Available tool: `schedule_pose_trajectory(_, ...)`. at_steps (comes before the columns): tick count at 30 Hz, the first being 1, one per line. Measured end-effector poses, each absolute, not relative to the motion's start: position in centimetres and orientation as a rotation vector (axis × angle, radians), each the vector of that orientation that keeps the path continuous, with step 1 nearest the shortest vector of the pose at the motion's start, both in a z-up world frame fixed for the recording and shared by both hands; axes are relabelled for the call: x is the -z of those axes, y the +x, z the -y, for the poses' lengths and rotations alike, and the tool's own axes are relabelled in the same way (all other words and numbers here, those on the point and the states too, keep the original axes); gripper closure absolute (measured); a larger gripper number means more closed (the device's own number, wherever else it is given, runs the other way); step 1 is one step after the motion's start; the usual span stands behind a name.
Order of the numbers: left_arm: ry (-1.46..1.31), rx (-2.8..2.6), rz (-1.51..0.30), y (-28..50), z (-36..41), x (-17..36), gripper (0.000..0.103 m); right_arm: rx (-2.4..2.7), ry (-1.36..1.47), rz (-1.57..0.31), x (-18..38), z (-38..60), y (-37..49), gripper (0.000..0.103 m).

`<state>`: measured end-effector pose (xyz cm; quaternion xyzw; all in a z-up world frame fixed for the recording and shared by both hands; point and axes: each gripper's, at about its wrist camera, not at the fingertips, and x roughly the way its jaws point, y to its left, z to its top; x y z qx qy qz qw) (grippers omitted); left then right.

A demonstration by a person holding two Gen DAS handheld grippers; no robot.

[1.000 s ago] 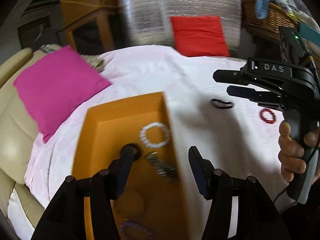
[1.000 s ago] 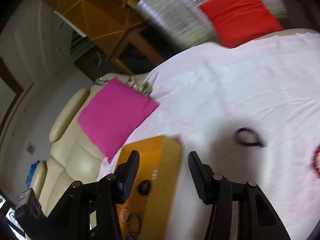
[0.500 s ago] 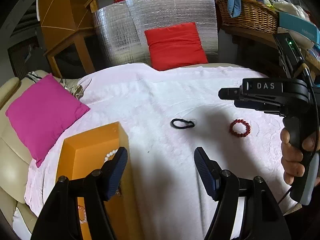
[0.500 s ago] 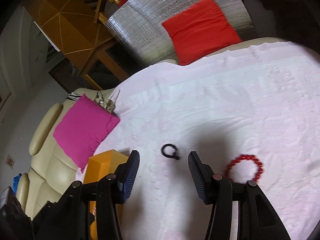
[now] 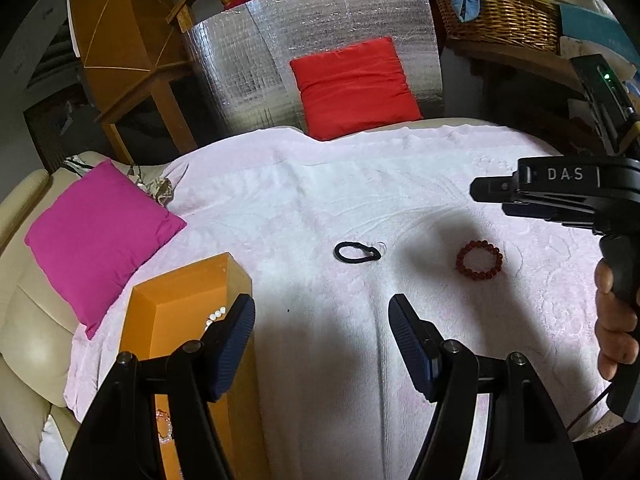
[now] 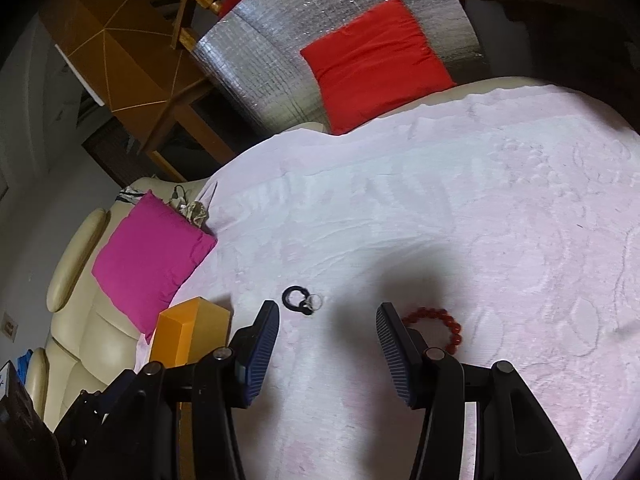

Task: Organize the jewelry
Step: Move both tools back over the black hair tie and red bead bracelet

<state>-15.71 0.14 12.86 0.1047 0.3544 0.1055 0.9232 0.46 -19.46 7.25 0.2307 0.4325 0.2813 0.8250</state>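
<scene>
An orange box [image 5: 182, 296] stands on the pale pink cloth at the lower left, with white beads [image 5: 215, 315] and other jewelry inside; it also shows in the right wrist view [image 6: 188, 330]. A black hair tie [image 5: 356, 251] [image 6: 297, 299] and a red bead bracelet [image 5: 479, 259] [image 6: 438, 318] lie loose on the cloth. My left gripper [image 5: 322, 336] is open and empty, above the cloth beside the box's right wall. My right gripper [image 6: 327, 336] is open and empty, hovering between the hair tie and the bracelet; it shows at the right of the left wrist view [image 5: 552, 196].
A magenta cushion [image 5: 96, 232] lies on the cream sofa at left. A red cushion [image 5: 354, 84] leans on a silver foil panel at the back. A wooden table [image 5: 120, 40] stands back left, a wicker basket [image 5: 500, 12] back right.
My left gripper has lifted back from over the orange box and swung right. My right gripper has moved right and forward toward the hair tie and red bracelet. Both stay open.
</scene>
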Motion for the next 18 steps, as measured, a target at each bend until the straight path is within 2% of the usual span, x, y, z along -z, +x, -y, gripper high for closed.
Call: schedule_pose_trajectory(18, 0.239, -0.241, -0.737, -15.3, 1.1, -12.7, 0.033, -0.547, 0.520, -0.947, -6.5, 21.6, 1.0, 0.048)
